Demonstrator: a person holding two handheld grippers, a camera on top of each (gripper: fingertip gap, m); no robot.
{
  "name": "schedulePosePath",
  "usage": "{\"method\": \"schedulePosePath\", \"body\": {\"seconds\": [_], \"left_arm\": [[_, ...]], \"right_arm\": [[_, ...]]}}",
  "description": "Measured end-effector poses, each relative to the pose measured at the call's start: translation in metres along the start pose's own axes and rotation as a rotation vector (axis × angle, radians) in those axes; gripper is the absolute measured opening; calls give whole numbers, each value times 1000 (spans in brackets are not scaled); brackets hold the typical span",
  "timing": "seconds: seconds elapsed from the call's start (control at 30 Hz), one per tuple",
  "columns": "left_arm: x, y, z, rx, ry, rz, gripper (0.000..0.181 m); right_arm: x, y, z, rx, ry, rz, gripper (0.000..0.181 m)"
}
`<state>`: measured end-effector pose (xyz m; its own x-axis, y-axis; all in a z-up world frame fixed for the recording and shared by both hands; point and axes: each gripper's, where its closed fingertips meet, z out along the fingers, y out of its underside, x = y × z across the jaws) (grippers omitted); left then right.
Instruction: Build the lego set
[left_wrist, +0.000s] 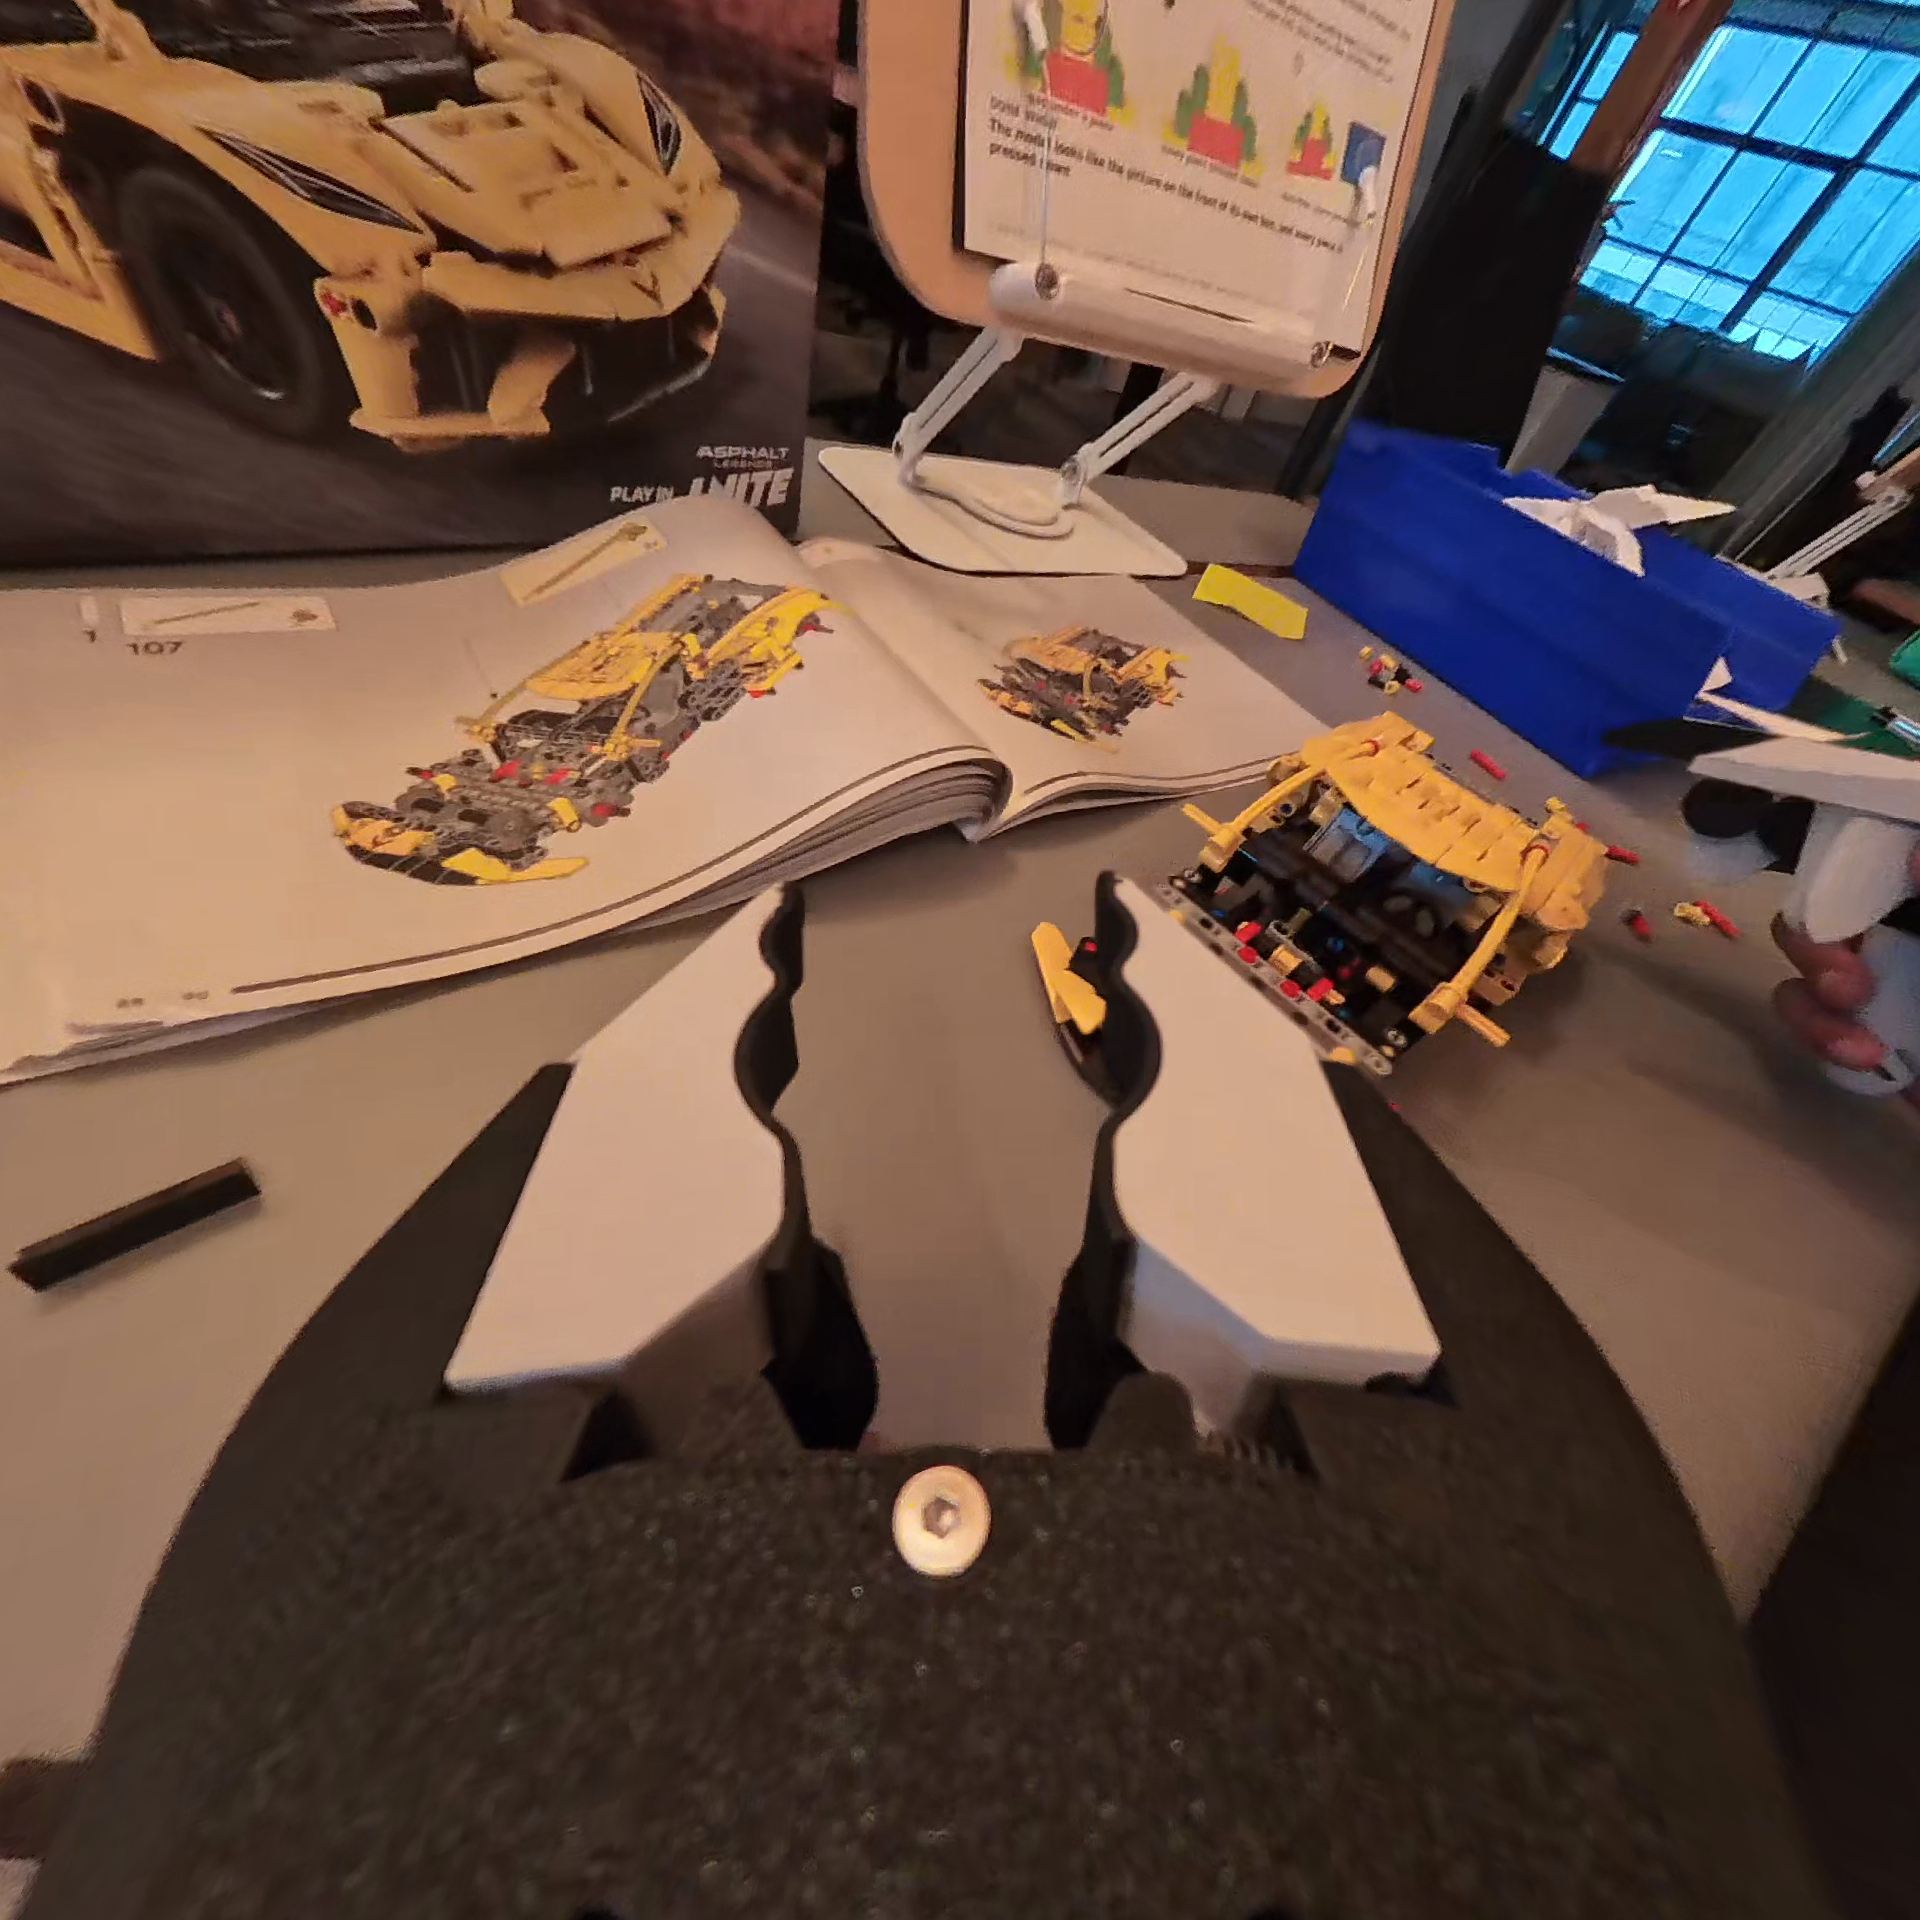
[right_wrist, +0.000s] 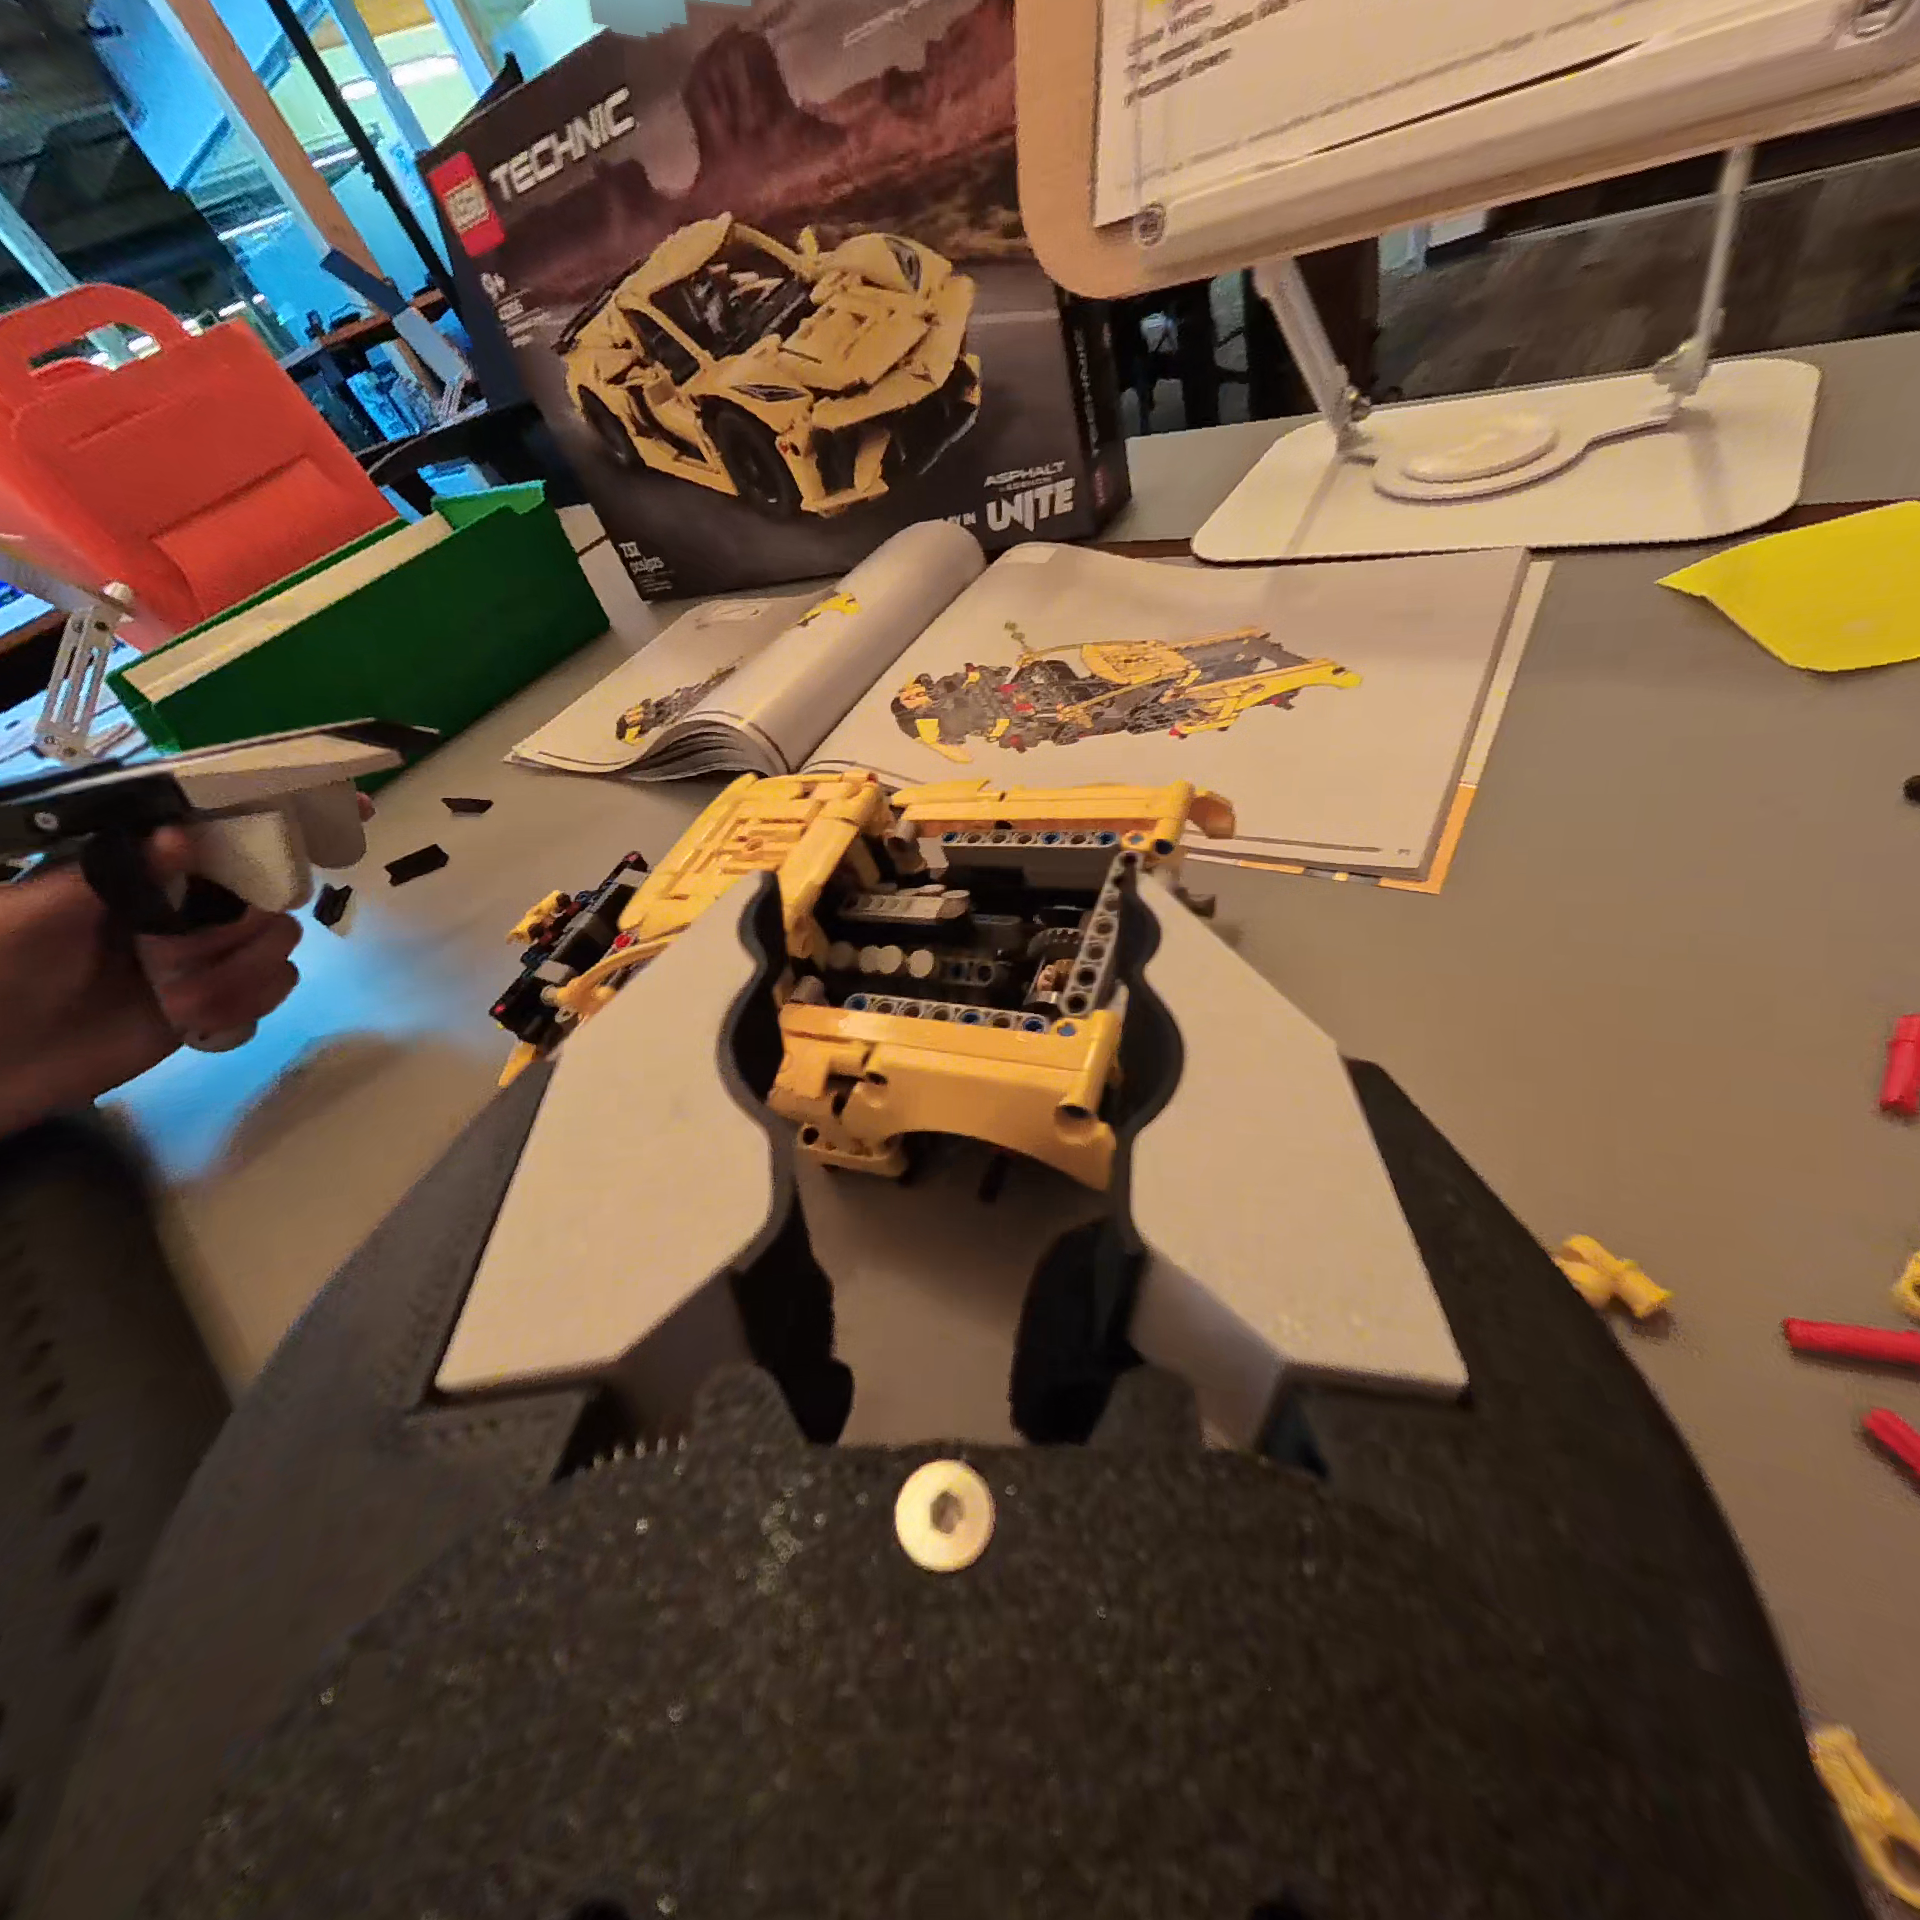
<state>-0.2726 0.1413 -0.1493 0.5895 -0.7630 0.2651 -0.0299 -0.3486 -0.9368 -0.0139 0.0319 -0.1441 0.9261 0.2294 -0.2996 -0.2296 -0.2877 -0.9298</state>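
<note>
Blue bin (left_wrist: 1507, 592) holds white paper (left_wrist: 1605, 520).

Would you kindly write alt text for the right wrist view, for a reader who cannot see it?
The open right gripper frames a part-built yellow car model on a grey table. Behind lie an open instruction booklet and the set's box; the left gripper is at left.

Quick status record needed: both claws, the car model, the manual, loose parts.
left claw: open, empty, above bare table
right claw: open, fingers either side of the model, grip unclear
car model: part-built, yellow, on grey table
instruction manual: open behind the model
loose parts: red pins right of the right claw; black beam left of the left claw
</note>
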Motion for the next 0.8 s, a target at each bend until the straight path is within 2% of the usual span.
{"method": "schedulePosePath", "body": {"seconds": [0.3,0.57,0.63,0.7,0.8], "left_arm": [[1,8,3,-48,-43,113,56],[-2,12,5,-66,-66,134,56],[-17,13,7,-95,-162,144,55],[-47,13,9,-189,-355,211,54],[-75,2,8,-328,-631,405,55]], "right_arm": [[-8,8,5,-48,-9,-46,53],[-10,10,6,-59,-13,-53,50],[-12,6,4,-57,9,-100,39],[-43,-9,4,-16,-24,-182,22],[-143,-22,20,5,-204,-296,0]]}}
